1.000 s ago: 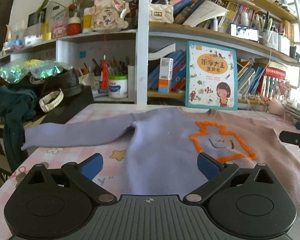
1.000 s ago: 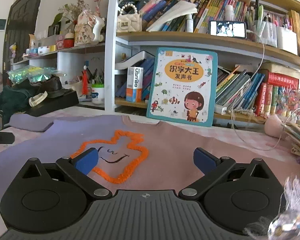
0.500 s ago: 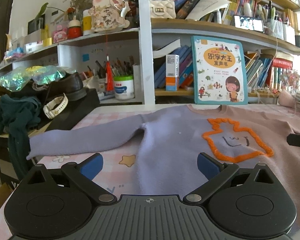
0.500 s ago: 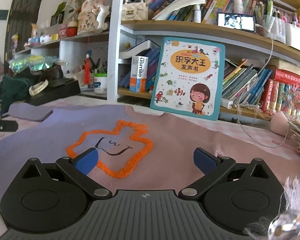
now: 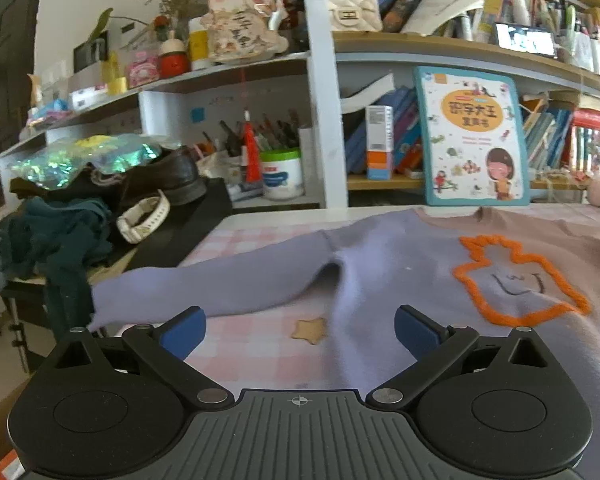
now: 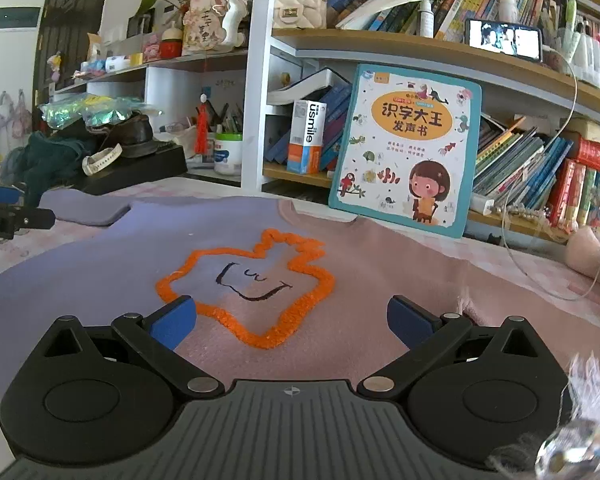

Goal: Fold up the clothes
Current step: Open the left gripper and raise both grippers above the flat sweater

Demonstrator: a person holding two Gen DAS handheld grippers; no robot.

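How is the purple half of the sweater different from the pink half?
The purple half has its sleeve stretched out flat in view; the pink half shows no sleeve here. They differ in colour. Both lie flat on the table and share the orange star.

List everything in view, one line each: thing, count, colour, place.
sweater: 1, lilac and pink with orange outline, flat on table
table: 1, pink check, under sweater
picture book: 1, teal-edged, upright behind sweater
toothpaste box: 1, white and orange, lower shelf
pen pot: 1, white with green rim, shelf
shoe: 1, brown, left stand
watch: 1, white, beside shoe
phone: 1, screen lit, upper shelf
left tool: 1, black, blue pads, open
right tool: 1, same, open
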